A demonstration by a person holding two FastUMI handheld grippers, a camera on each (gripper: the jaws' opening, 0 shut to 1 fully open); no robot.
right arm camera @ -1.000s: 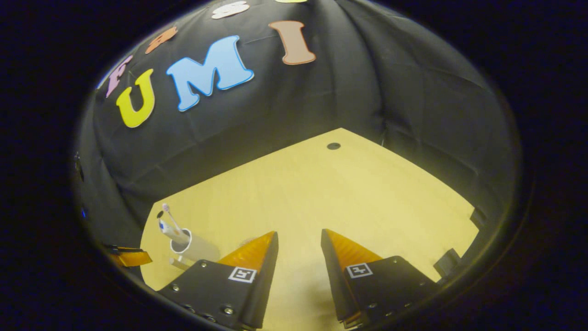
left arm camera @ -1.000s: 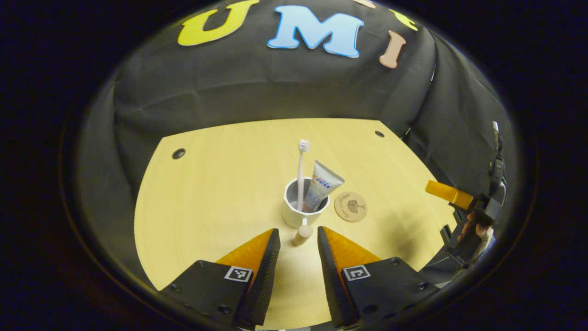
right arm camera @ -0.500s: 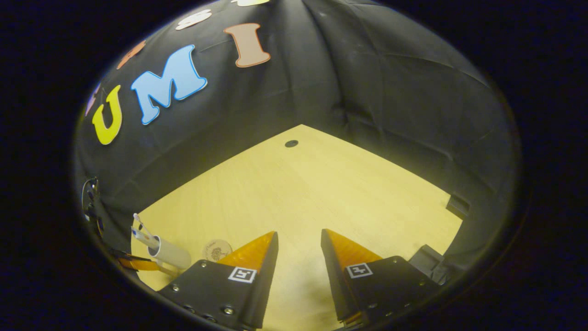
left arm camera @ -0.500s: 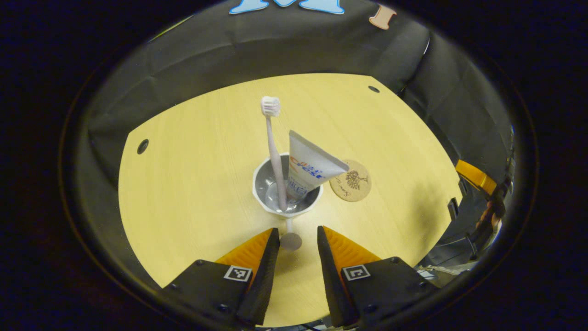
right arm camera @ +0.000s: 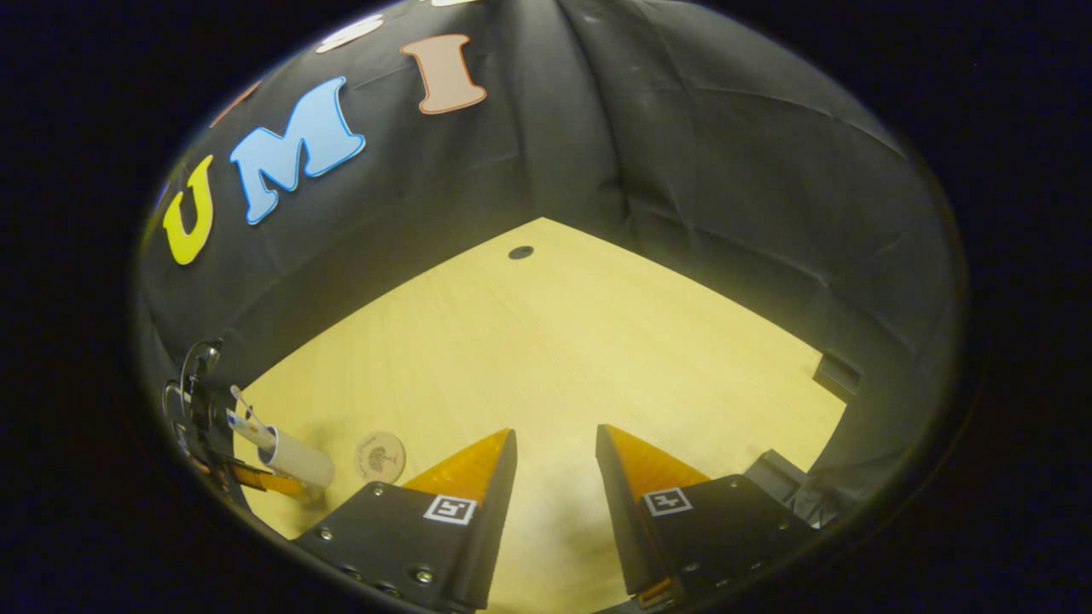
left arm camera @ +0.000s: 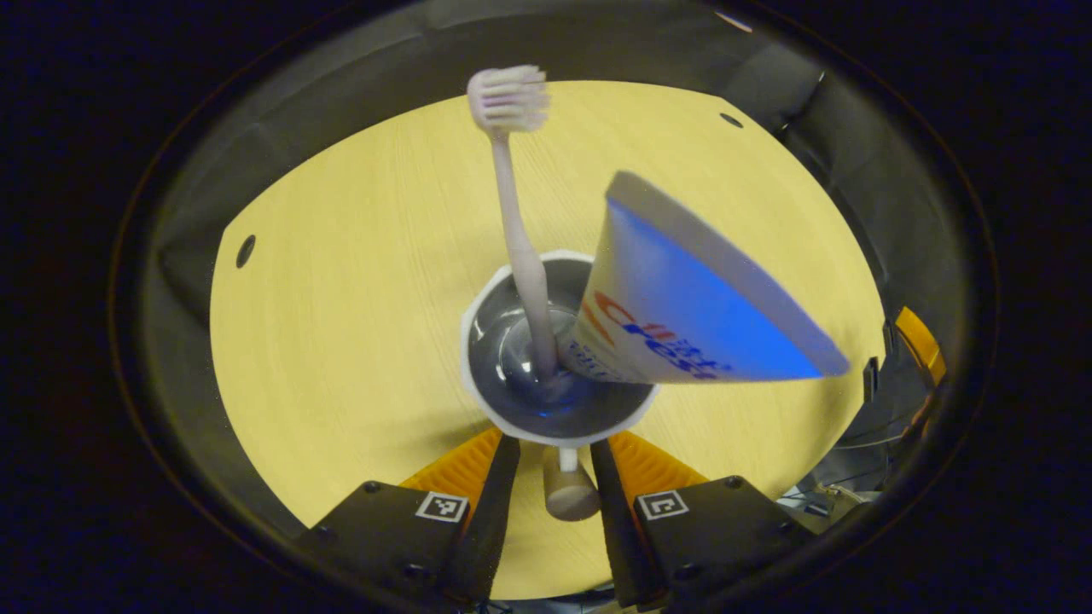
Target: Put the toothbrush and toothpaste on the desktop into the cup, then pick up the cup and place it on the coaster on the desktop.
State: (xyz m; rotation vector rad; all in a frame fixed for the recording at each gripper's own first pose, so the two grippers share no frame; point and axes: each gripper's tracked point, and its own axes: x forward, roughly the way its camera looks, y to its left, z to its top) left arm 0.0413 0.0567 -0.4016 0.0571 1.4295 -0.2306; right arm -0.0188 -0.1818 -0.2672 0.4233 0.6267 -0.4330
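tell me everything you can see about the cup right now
The cup is white with a faceted rim and a glossy grey inside, standing on the pale wood desktop. A small wooden knob handle sticks out from its side, between the left gripper's orange fingers. Inside it, the toothbrush stands bristles up and the toothpaste leans against the rim. In the right gripper view it sits beside the coaster, not on it.

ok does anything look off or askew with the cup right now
Nothing spilled or damaged. The toothbrush and toothpaste both stand in the cup, leaning apart. The left gripper brackets the cup's wooden handle; the coaster sits bare beside it.
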